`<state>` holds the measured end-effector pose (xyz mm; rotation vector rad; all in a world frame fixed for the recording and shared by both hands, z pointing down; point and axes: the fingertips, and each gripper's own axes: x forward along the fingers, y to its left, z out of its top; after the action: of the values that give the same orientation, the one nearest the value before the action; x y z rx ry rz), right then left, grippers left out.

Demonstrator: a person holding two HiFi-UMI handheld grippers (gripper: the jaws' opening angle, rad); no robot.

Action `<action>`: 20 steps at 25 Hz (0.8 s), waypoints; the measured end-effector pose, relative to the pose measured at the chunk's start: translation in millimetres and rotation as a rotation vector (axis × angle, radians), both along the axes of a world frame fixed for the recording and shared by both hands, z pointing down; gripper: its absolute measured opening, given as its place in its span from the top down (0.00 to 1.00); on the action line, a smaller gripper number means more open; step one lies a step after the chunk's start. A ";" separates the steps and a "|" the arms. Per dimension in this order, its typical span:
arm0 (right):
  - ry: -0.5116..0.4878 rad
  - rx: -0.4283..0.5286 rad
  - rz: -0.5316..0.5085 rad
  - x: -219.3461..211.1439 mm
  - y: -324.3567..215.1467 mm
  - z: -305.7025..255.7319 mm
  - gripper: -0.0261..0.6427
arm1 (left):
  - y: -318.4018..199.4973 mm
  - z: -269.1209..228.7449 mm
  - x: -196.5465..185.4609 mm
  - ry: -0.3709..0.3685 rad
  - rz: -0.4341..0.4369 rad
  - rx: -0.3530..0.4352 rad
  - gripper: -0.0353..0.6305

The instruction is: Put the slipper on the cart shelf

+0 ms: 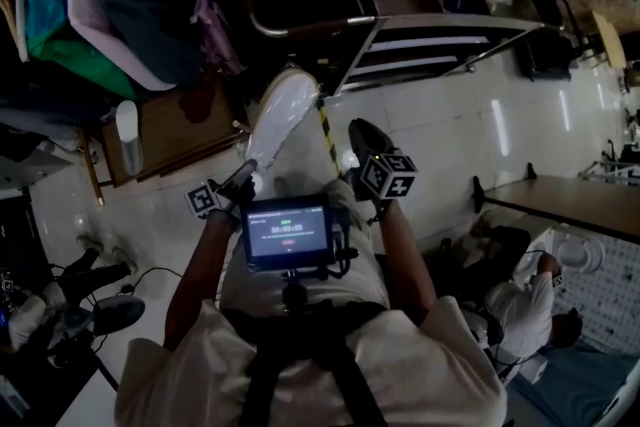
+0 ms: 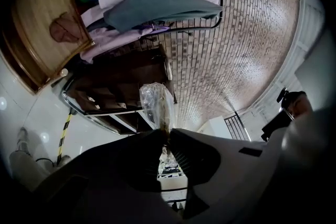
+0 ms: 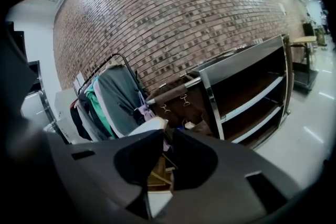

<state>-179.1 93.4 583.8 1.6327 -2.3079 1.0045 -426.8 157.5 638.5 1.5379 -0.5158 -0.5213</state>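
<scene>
A white slipper (image 1: 283,111) wrapped in clear plastic hangs over the pale floor, and my left gripper (image 1: 244,175) is shut on its near end. In the left gripper view the jaws (image 2: 168,132) pinch the crinkled plastic of the slipper (image 2: 155,103), which stands up between them. My right gripper (image 1: 358,129) is just right of the slipper, shut, with nothing in it (image 3: 167,132). The metal cart (image 1: 430,43) with dark open shelves stands ahead at the upper right. It also shows in both gripper views (image 2: 113,108) (image 3: 247,94).
A clothes rack (image 1: 110,5) full of garments stands at the left, with a wooden panel (image 1: 185,130) below it. A brown bag (image 3: 176,102) hangs at the cart's end. A table (image 1: 570,200) and a seated person (image 1: 520,305) are at the right. Behind is a brick wall (image 3: 173,13).
</scene>
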 end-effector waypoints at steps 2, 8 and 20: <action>0.003 0.004 0.012 13.3 0.5 -3.2 0.86 | -2.1 6.3 14.3 -0.039 0.036 0.027 0.87; 0.009 0.002 0.044 48.2 -3.0 -7.0 0.86 | -11.6 9.5 58.1 -0.062 0.095 0.006 0.87; -0.010 0.015 0.109 153.3 -19.0 -17.7 0.86 | -36.9 6.9 157.6 -0.077 0.157 -0.023 0.87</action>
<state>-25.8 74.5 566.1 1.7805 -2.2600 1.0209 -269.3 120.6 645.5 1.5657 -0.4540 -0.3356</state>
